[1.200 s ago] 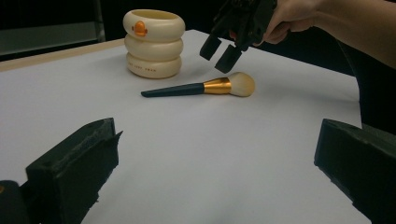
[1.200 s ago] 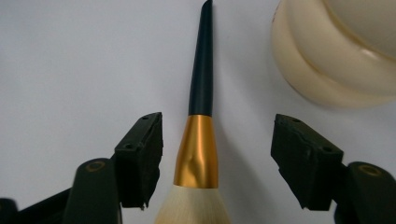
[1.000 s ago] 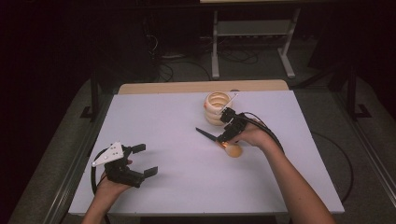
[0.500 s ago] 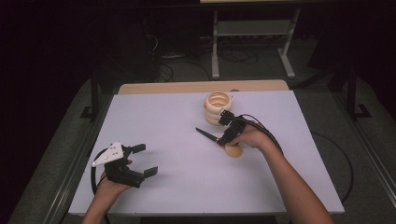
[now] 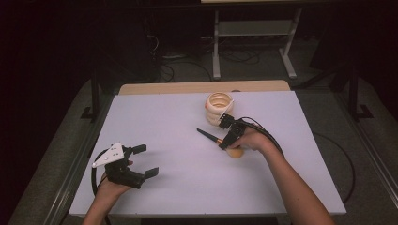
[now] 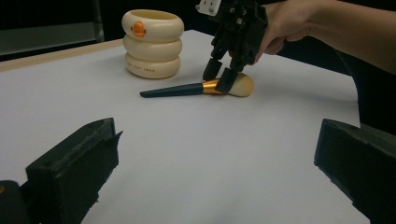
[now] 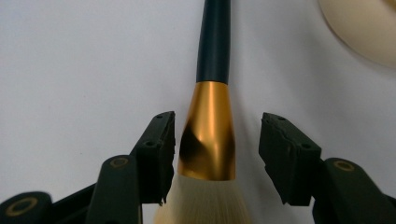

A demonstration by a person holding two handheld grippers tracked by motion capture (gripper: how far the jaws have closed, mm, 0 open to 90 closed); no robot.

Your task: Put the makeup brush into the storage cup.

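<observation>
Right gripper view: fingers (image 7: 280,158) apart, straddling brush (image 7: 208,130) ferrule.
Brush lay flat beside the ringed holder (image 5: 219,108), long axis running straight ahead between them; left gripper (image 5: 141,161) open, well apart.

This looks like a lab or recording studio. A bare white counter (image 5: 155,122) stands under bright light amid dark surroundings, on grey carpet (image 5: 328,117). Loose cables (image 5: 173,65) and a metal stand (image 5: 253,33) sit on the far floor.
</observation>
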